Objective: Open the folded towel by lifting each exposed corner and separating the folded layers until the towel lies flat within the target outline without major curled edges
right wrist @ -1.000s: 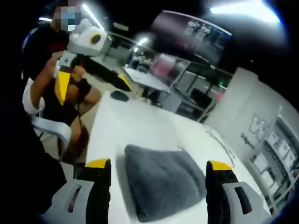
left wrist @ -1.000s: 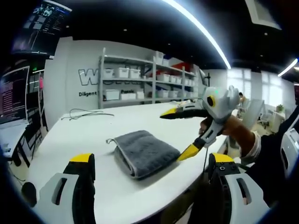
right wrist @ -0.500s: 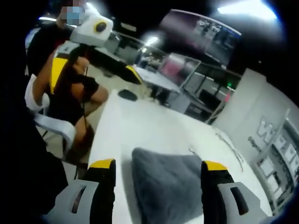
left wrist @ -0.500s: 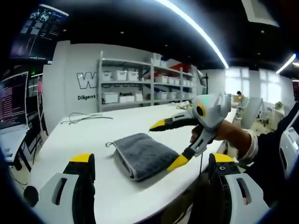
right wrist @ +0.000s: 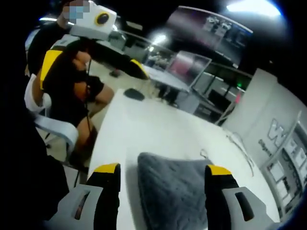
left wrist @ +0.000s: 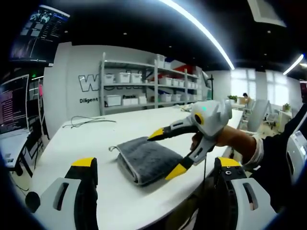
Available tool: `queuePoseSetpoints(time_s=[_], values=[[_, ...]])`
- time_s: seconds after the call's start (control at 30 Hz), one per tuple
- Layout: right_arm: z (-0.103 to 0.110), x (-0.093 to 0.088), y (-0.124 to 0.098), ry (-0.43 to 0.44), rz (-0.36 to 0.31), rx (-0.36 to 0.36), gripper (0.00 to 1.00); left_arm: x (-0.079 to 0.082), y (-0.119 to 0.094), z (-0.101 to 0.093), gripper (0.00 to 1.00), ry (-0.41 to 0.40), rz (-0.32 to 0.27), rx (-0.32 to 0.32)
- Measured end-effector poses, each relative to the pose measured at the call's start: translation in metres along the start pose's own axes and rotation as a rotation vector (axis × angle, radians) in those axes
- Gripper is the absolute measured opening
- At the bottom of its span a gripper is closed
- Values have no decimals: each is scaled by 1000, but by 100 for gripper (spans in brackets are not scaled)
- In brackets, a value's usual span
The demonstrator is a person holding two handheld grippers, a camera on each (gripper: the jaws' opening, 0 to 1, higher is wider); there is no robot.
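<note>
1. A folded grey terry towel (left wrist: pixel 147 159) lies near the edge of the white tabletop (left wrist: pixel 96 139).
2. The right gripper (left wrist: pixel 163 152), jaws spread wide, straddles its corner.
3. The left gripper (left wrist: pixel 156 165) waits wide, nothing held.

A folded grey towel (left wrist: pixel 146 159) lies on the white table (left wrist: pixel 96 139). The right gripper (left wrist: pixel 165 152) hangs over the towel's near right corner, jaws spread. The left gripper (left wrist: pixel 156 165) stands wide, short of the towel.

Near end of the grey towel (right wrist: pixel 175 189) cut off between the right tongs (right wrist: pixel 160 171).
</note>
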State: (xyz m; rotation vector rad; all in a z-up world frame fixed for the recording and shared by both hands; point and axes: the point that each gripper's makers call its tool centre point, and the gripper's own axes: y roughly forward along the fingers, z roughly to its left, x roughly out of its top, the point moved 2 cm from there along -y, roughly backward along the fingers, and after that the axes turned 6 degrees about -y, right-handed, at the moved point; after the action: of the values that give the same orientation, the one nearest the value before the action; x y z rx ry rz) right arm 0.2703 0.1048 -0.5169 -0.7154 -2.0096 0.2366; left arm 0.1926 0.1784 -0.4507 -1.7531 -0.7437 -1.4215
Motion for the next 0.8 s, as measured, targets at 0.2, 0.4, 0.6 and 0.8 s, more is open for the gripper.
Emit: queuePoseSetpoints(time_s=[0.2, 0.4, 0.6, 0.8], values=[[-2, 1, 9, 0, 2, 6, 69, -2, 0, 2, 100, -5, 5, 6], [-1, 3, 15, -6, 3, 10, 69, 0, -1, 0, 100, 1, 0, 3], [1, 1, 19, -11, 15, 17, 69, -2, -1, 2, 100, -2, 3, 8], [2, 3, 23, -13, 17, 28, 69, -3, -1, 3, 100, -4, 8, 13]])
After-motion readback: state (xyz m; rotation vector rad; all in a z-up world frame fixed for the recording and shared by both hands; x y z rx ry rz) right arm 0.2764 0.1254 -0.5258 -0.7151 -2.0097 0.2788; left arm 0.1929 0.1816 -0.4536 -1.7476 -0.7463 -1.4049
